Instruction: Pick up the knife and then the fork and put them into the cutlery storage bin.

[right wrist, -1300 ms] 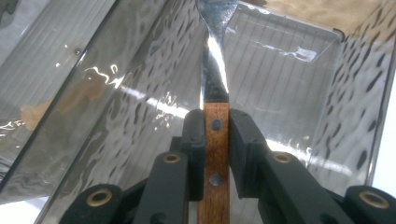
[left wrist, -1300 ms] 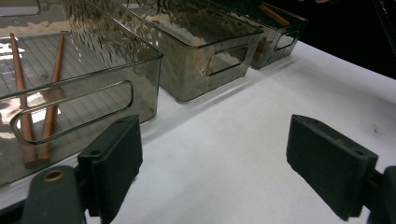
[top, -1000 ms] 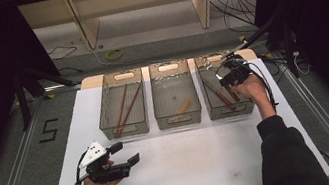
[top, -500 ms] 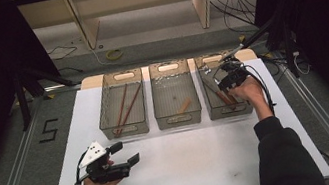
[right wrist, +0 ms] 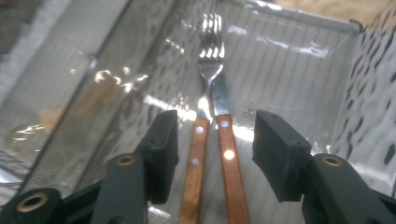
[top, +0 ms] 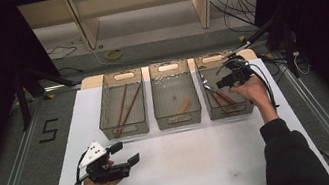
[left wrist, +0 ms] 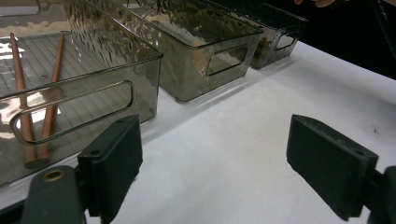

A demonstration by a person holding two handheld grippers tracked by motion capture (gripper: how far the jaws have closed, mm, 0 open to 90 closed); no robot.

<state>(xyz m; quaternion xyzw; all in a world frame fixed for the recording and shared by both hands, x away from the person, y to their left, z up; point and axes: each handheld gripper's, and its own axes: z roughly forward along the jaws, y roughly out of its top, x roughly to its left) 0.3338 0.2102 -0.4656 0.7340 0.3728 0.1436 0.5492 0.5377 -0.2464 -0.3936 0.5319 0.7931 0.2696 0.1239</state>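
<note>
My right gripper (top: 221, 83) hangs over the right clear bin (top: 208, 62). Its jaws have just been opening. In the right gripper view the gripper (right wrist: 215, 135) stands open. A fork (right wrist: 210, 56) and a second wooden-handled piece of cutlery (right wrist: 229, 154) lie side by side on the bin floor between the jaws. The pads are clear of both. My left gripper (top: 126, 152) rests low over the white table at the near left. In its own view the left gripper (left wrist: 215, 163) is wide open with nothing between the jaws.
Three clear bins stand in a row at the back of the white table (top: 199, 162). The left bin (top: 107, 127) holds two brown chopsticks (top: 125, 110). The middle bin (top: 179, 119) holds a short wooden piece (top: 184, 105). Cables lie on the floor beyond the table.
The right hand has edged slightly nearer over the right bin. The left hand has kept still.
</note>
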